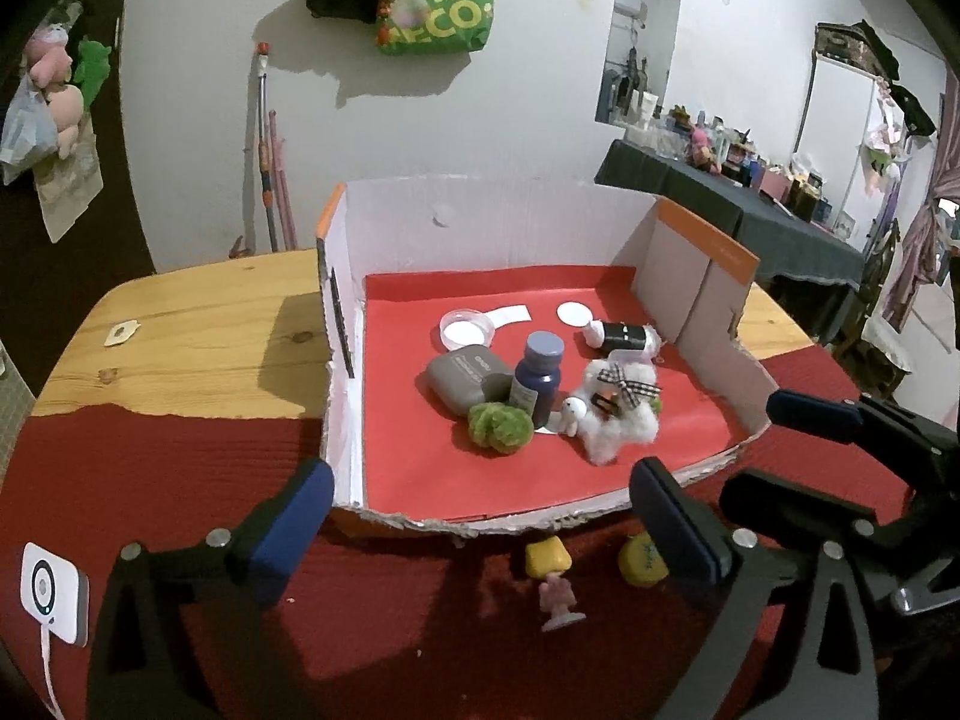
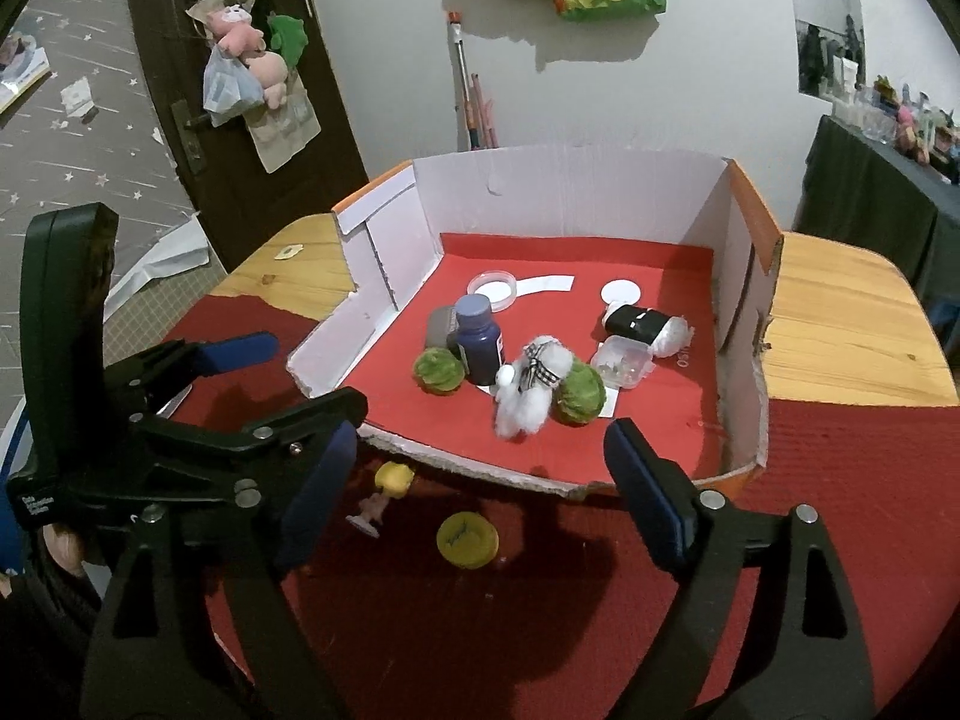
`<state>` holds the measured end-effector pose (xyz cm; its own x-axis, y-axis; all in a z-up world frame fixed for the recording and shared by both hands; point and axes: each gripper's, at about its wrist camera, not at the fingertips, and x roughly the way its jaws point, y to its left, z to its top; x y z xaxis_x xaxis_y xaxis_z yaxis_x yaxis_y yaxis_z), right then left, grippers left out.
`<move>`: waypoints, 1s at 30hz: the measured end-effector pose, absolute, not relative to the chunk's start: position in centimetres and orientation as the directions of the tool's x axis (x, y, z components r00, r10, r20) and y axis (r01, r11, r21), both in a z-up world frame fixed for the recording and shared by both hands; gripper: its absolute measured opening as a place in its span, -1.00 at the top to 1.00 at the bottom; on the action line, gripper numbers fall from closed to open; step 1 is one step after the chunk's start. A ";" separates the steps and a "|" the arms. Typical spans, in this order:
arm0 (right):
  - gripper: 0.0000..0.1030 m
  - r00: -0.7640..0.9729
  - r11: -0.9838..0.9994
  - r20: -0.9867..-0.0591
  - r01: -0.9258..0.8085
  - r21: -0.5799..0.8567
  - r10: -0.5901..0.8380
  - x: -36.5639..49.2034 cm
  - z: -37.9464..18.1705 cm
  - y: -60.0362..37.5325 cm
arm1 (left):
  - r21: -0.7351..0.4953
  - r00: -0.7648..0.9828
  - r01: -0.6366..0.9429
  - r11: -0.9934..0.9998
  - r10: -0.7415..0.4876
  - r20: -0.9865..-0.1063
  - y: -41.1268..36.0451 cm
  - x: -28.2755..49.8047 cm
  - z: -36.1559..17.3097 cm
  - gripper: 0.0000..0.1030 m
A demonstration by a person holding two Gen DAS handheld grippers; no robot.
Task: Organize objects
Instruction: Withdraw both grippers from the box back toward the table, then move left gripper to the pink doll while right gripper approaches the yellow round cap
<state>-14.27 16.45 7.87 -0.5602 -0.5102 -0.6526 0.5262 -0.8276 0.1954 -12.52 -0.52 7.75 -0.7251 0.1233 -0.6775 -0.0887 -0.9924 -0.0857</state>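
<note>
Your left gripper (image 1: 480,510) and right gripper (image 2: 480,468) gape empty before the torn cardboard box (image 2: 744,396) — inside it, a fluffy white bow-tied plush dog (image 2: 528,387).

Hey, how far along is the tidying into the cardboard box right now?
Mostly done: the blue bottle, white plush and green balls already sit in the cardboard box. Nothing is in hand; the left gripper and right gripper are open and empty. Left: the yellow disc and yellow-topped figurine outside on the red mat.

Left gripper (image 1: 480,516), right gripper (image 2: 474,480): jaws wide, empty, angled down.
</note>
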 end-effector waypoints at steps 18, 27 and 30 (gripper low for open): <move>-0.82 -0.576 -0.828 -0.640 0.529 0.183 -0.509 -11.0 8.8 17.6 | -0.052 -0.731 -0.080 -0.995 0.094 -0.675 -0.5 -9.8 8.0 -1.00; -0.81 -0.571 -0.840 -0.664 0.517 0.166 -0.483 -10.0 7.3 17.9 | -0.051 -0.707 -0.082 -0.995 0.094 -0.701 -0.5 -8.9 6.4 -1.00; -0.67 -0.572 -0.843 -0.673 0.516 0.149 -0.469 -9.8 6.8 17.9 | -0.049 -0.696 -0.093 -0.994 0.100 -0.711 -0.2 -8.8 5.7 -0.97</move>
<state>-9.81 17.91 6.78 -0.5720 -0.4691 -0.6729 0.5164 -0.8433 0.1489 -8.81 -0.21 5.74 -0.6957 0.1001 -0.7113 -0.0932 -0.9944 -0.0488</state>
